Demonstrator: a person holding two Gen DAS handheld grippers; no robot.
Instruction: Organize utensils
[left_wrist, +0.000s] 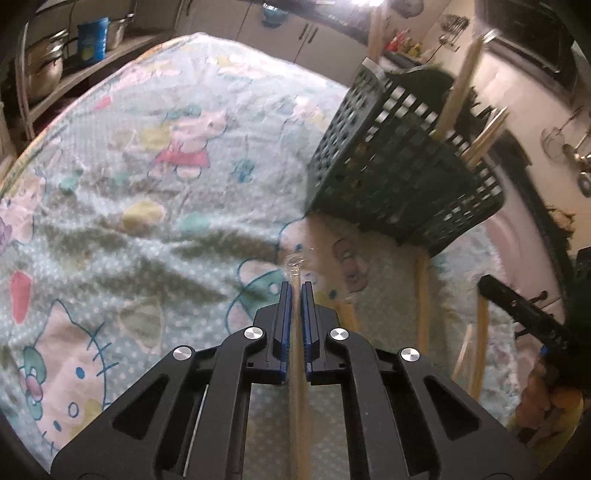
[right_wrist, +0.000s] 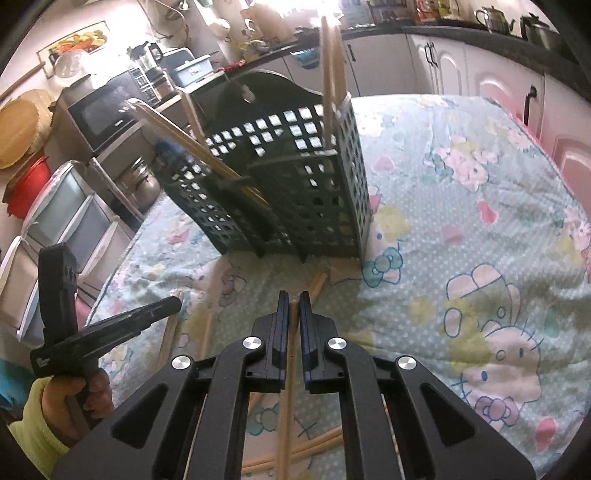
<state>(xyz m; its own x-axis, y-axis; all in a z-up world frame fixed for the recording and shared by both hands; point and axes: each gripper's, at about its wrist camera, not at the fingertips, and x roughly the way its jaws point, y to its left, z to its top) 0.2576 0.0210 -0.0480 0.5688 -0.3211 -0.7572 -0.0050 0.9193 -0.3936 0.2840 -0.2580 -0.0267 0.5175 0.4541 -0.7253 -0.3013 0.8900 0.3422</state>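
A dark green perforated utensil basket (left_wrist: 402, 173) (right_wrist: 295, 184) stands on the cartoon-print tablecloth (left_wrist: 147, 192) (right_wrist: 461, 240), with several wooden chopsticks (right_wrist: 332, 70) sticking up out of it. My left gripper (left_wrist: 296, 286) is shut on a chopstick with a clear tip (left_wrist: 295, 406), held in front of the basket. My right gripper (right_wrist: 293, 295) is shut on a wooden chopstick (right_wrist: 286, 406), just short of the basket's base. Loose chopsticks (left_wrist: 423, 299) (right_wrist: 170, 332) lie on the cloth near the basket.
The other hand-held gripper shows at the right edge in the left wrist view (left_wrist: 524, 314) and at the left in the right wrist view (right_wrist: 92, 332). Kitchen cabinets (right_wrist: 443, 66), a microwave (right_wrist: 103, 107) and shelves with pots (left_wrist: 48, 66) surround the table.
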